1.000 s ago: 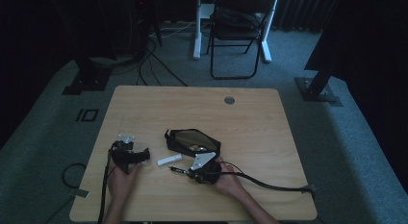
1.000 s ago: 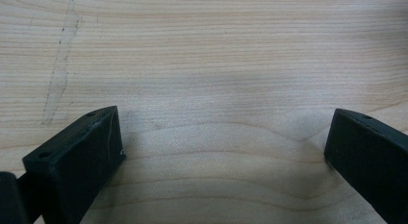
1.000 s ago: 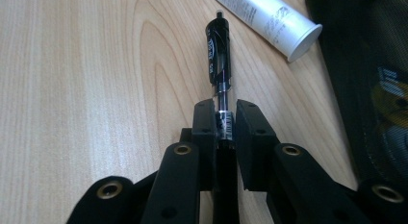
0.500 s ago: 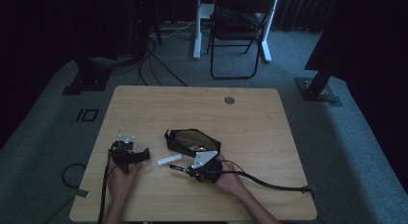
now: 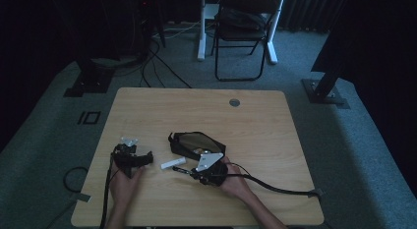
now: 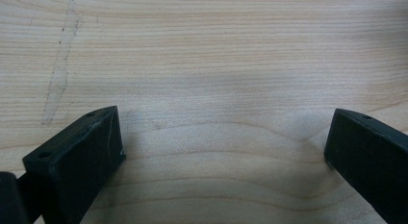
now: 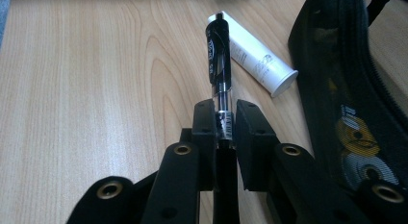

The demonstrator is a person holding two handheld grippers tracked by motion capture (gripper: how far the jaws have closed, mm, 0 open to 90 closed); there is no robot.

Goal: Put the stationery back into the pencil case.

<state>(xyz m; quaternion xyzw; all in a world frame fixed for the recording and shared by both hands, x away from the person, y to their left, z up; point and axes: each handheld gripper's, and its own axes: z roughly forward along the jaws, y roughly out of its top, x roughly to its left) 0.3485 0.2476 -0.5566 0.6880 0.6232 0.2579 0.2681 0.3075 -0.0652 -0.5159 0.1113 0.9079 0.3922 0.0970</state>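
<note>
1. While the right gripper (image 7: 225,120) clamps a black pen (image 7: 219,65) between its jaws low over the table (image 5: 275,121), the left gripper (image 6: 221,152) rests with jaws wide apart, holding nothing.
2. Just beyond the pen's tip lies a white tube (image 7: 257,58).
3. Farther back sits an unzipped black pouch (image 5: 194,143).

Blk pen (image 7: 219,51) — white tube (image 7: 255,56) — light-wood table (image 5: 147,111).
</note>
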